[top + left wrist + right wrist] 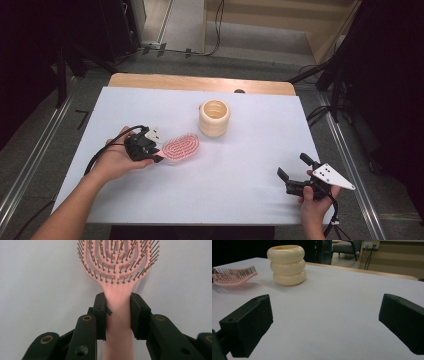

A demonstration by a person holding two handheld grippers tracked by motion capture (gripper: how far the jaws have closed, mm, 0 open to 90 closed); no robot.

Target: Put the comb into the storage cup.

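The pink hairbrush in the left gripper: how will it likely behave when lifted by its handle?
The pink hairbrush looks like thin, open-slotted plastic, so probably light and fairly stiff. The left gripper clamps only the narrow smooth handle, so the head may sag or twist slightly. Its bristles seem flexible, unlikely to break.

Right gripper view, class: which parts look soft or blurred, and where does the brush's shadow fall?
Right gripper view: the near black jaws are soft, the pink brush slightly blurred, its faint shadow on the white table beneath; the cream holder is sharper.
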